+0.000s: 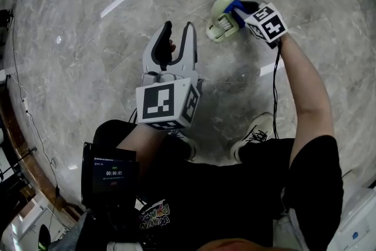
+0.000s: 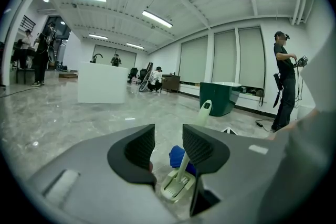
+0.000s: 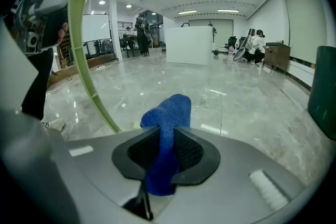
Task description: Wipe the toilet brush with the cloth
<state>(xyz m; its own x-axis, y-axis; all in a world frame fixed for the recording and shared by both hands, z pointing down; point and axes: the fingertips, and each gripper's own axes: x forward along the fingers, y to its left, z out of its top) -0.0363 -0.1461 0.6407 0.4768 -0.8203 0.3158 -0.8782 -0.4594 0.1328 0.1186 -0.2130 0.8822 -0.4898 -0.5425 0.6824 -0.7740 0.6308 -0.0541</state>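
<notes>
Our right gripper [image 1: 239, 9] grips the blue cloth [image 3: 170, 110] in its jaws, just beside the pale green toilet brush [image 1: 220, 26], whose head rests on the marble floor [image 1: 88, 67]; our left gripper [image 1: 178, 30] is nearby, jaws apart, empty.

I count two claws: one left claw [image 2: 168, 144] and one right claw [image 3: 168, 139]. There is one blue cloth [image 3: 169, 110] between the right claw's jaws, and one pale green toilet brush [image 2: 177, 186] ahead of the left claw.
</notes>
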